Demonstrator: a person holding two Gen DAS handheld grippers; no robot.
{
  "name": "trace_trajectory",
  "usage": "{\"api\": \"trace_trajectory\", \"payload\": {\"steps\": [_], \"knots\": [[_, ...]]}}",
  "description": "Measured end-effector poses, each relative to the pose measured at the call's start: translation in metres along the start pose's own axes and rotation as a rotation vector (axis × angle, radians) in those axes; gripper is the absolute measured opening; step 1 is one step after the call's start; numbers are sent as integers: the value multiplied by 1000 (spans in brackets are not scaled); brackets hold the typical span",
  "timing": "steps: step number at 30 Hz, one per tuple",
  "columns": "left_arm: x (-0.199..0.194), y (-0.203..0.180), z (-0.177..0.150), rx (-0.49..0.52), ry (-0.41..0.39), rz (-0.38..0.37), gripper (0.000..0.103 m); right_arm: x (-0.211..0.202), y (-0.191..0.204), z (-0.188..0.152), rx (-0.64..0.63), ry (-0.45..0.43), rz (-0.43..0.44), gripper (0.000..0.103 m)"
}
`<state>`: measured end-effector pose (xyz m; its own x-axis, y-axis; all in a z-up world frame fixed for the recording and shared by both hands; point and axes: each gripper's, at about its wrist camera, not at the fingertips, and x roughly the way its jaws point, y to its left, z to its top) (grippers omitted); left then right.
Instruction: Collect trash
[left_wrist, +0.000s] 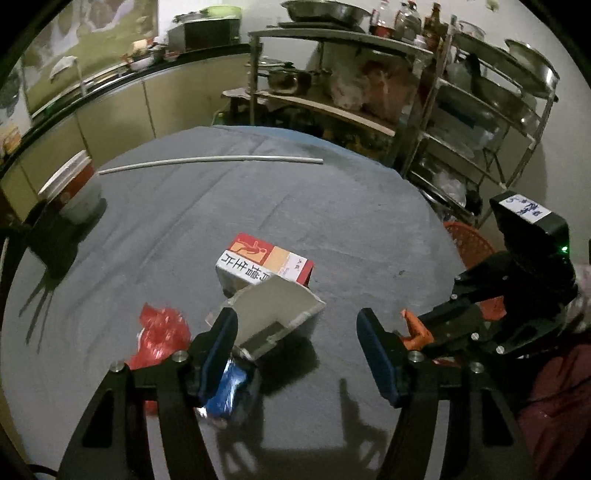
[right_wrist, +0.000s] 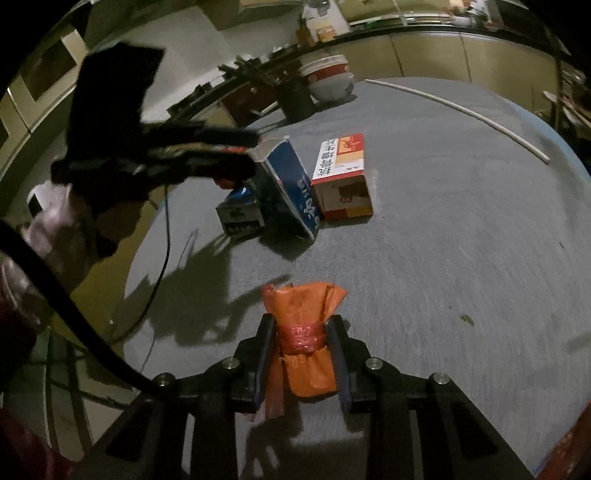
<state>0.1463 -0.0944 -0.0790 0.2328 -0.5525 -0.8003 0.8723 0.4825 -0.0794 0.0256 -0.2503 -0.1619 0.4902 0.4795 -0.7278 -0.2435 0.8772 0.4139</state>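
Three boxes (right_wrist: 341, 177), two plastic bags (right_wrist: 303, 332), one white rod (right_wrist: 461, 107)

L gripper (left_wrist: 295, 347): jaws apart, tilted down, one pad touching box flap at 9 o'clock. R gripper (right_wrist: 301, 350): tilted down, pads clamped on orange bag roll (right_wrist: 303, 332) at 6 o'clock.

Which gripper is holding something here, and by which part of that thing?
The right gripper clamps the rolled orange bag at its taped middle. The left gripper is open, holding nothing.

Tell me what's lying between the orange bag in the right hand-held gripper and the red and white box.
Nothing: in the right wrist view, only bare grey tabletop separates the orange bag from the red and white box.
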Motion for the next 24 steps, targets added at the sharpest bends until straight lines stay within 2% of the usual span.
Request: {"api": "trace_trajectory", "payload": {"steps": [3, 7, 9, 13, 18, 23, 24], "knots": [[-13, 2, 2, -7, -22, 55, 68, -10, -2, -6, 31, -23, 0, 31], [-6, 14, 15, 3, 11, 163, 71, -26, -7, -15, 70, -60, -5, 31], [1, 17, 20, 16, 23, 175, 71, -32, -9, -17, 84, -69, -4, 31], [20, 14, 22, 80, 78, 105, 73, -36, -8, -11, 80, -75, -5, 32], [26, 8, 23, 138, 88, 13, 74, -35, -6, -4, 86, -55, 7, 33], [24, 14, 18, 121, 83, -31, 74, -20, -4, -1, 103, -9, 2, 36], [22, 11, 14, 121, 78, -44, 74, -18, -4, 0, 99, -5, -2, 42]]}}
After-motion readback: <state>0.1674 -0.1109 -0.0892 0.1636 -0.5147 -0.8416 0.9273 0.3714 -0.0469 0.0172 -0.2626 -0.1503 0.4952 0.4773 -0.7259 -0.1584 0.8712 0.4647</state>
